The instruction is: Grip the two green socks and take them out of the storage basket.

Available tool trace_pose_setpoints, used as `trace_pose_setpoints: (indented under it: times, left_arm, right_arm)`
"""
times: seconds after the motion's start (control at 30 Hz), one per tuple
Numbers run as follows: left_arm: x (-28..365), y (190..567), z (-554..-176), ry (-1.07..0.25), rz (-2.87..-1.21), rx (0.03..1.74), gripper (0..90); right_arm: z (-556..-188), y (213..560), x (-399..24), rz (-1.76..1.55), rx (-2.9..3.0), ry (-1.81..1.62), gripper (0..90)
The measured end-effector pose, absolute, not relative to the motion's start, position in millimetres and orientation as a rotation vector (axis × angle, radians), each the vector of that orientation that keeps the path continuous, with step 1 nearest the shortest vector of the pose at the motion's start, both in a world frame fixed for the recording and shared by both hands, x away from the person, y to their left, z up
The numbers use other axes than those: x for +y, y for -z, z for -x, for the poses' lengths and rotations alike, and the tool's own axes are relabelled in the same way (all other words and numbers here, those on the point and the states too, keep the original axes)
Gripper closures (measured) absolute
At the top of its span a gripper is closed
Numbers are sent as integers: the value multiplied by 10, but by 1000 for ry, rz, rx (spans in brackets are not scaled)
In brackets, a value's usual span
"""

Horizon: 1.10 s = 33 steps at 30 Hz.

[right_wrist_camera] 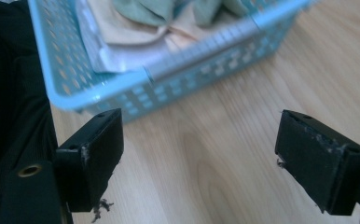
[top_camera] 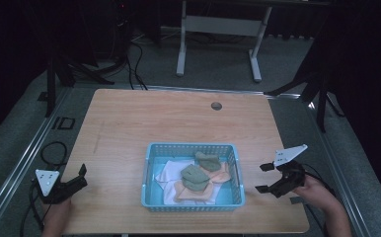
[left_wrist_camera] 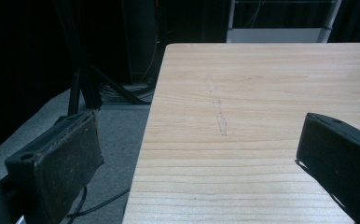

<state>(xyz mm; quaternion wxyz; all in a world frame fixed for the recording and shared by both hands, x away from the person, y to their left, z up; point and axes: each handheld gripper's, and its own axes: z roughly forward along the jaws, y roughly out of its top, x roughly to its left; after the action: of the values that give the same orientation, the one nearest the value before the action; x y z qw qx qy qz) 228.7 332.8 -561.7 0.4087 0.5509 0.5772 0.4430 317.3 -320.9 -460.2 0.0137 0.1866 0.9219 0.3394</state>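
- Nearest to the high camera are two forearms at the bottom edge, each hand with a hand-held gripper.
- Left hand-held gripper (top_camera: 82, 177) is at the left edge of the tabletop (top_camera: 129, 123); its jaws stand wide apart and hold nothing.
- Right hand-held gripper (top_camera: 264, 177) is just beside the right wall of the blue basket (top_camera: 150, 168); its jaws are also wide apart and empty.
- Blue basket stands on the near middle of the tabletop, between both grippers, with green, peach and white cloths (top_camera: 198, 175) inside.
- Tabletop is light wood with visible grain, a faint scratch line (left_wrist_camera: 218, 109) on its left part and a round cable hole (top_camera: 216, 105) near the far edge.
- Room around is dark, with grey carpet floor (top_camera: 218, 74), black cables and a white desk frame (top_camera: 218, 29) behind.
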Motion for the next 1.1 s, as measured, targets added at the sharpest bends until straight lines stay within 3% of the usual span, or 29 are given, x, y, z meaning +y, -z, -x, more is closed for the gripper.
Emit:
trace_pose_setpoints:
  times: [0.43, 1.1]
  left_arm:
    - [3334, 5617, -2285, -1109, -1385, 1452, 5]
    - [3337, 5615, -2290, -1107, -1390, 1457, 5]
  right_arm:
    - [-3285, 4438, -2644, -430, 2976, -940, 152]
    - [-3405, 4550, -1942, -317, 3057, -825, 139]
